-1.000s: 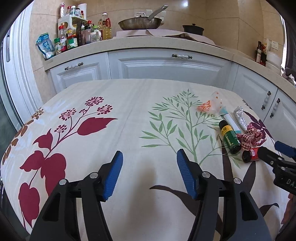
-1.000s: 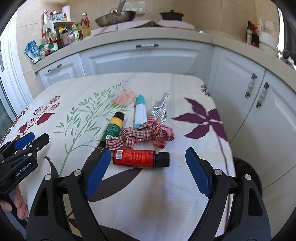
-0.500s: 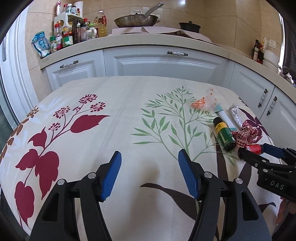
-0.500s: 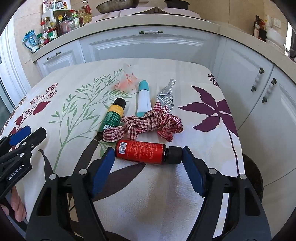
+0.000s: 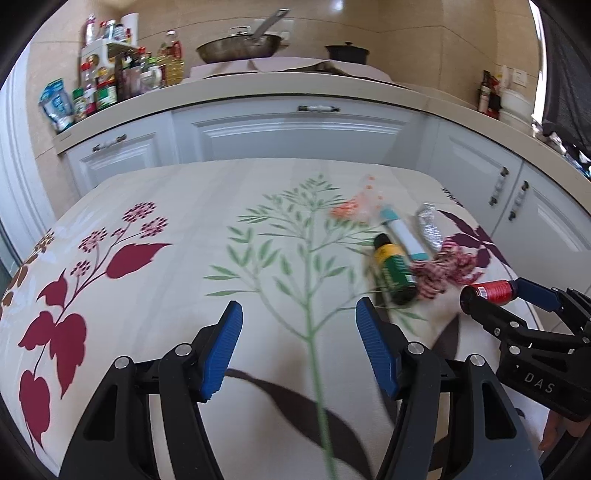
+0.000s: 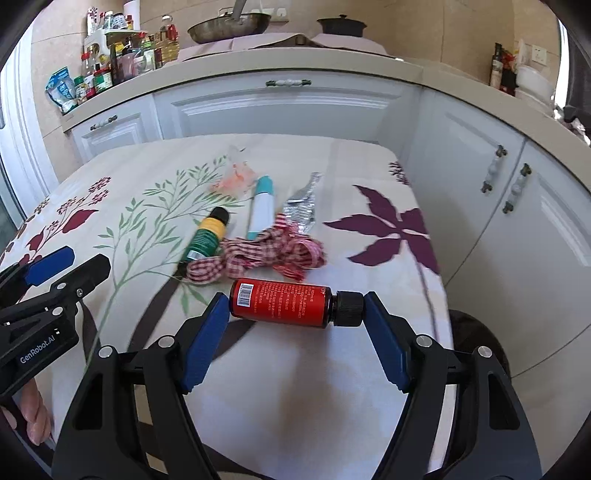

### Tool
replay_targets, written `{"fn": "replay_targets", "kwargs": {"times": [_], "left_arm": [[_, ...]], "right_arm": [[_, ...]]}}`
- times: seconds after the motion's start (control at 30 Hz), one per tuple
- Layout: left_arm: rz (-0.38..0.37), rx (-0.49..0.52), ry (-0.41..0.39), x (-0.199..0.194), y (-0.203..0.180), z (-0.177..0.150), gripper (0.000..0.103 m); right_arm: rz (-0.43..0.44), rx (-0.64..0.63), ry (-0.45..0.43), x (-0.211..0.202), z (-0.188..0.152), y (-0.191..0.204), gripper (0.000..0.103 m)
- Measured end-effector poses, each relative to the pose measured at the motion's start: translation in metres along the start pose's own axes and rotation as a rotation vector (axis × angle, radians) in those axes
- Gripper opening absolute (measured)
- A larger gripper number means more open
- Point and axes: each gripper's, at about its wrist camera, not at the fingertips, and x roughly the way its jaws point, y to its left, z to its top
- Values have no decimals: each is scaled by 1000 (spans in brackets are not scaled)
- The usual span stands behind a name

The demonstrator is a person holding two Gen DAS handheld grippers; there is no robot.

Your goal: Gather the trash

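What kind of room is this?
Most likely a home kitchen: a frying pan on the counter, a rack of sauce bottles, and white cabinets behind a table with a floral cloth.

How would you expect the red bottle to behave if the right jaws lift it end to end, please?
The red bottle looks rigid, so it probably won't crush. It is clamped only base to cap by the right gripper, so it may pivot or slip. Being round and lying sideways, it would likely roll if dropped.

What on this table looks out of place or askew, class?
The litter at the table's right side: a green bottle and a white tube lie toppled, a checked ribbon is tangled, foil is crumpled. The right gripper clamps the red bottle endwise.
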Motion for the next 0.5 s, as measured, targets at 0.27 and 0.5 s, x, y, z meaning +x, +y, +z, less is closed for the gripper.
{"fn": "replay_targets", "kwargs": {"times": [0.27, 0.5], "left_arm": [[-37, 56, -2, 3, -33, 5, 63], [-62, 99, 12, 11, -59, 6, 62]], "right_arm": [[-33, 45, -18, -8, -11, -30, 72], [-35, 73, -27, -11, -18, -48, 72]]}}
